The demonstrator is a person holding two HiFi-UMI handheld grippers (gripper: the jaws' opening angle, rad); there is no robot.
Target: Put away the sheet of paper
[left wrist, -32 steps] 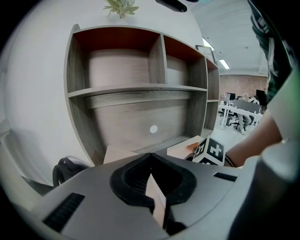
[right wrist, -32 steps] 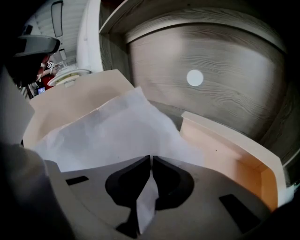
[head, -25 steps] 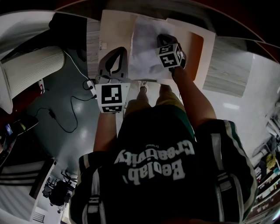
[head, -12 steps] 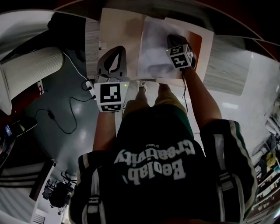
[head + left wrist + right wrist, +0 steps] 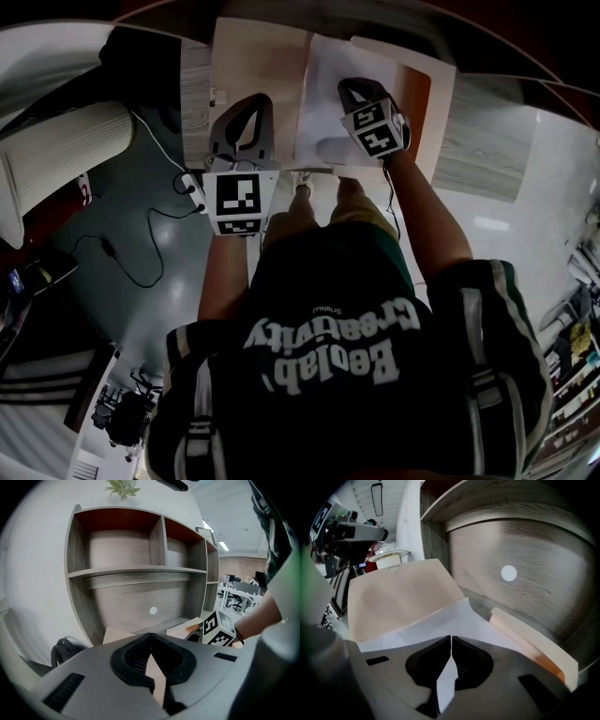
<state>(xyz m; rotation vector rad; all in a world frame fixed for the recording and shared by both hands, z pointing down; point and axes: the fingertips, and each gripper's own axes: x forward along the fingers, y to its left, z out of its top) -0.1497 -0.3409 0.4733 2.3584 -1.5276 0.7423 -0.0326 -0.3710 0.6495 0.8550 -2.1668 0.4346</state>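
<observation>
We've got the right gripper (image 5: 450, 639) pinched shut on the sheet of paper (image 5: 457, 618) over the open folder (image 5: 253, 61), whose flap the left gripper (image 5: 151, 637) clamps; tucking in and closing left.

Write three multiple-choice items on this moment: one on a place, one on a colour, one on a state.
1. The sheet lies over: A an open folder; B a drawer; C a tray.
2. The sheet is: A blue; B white; C yellow.
3. The right gripper has its jaws: A wide apart; B together on nothing; C shut on the sheet.
Key: 1 A, beige flaps show on either side of it; 2 B, it is plainly white in the head and right gripper views; 3 C, its edge runs between the closed jaws.
</observation>
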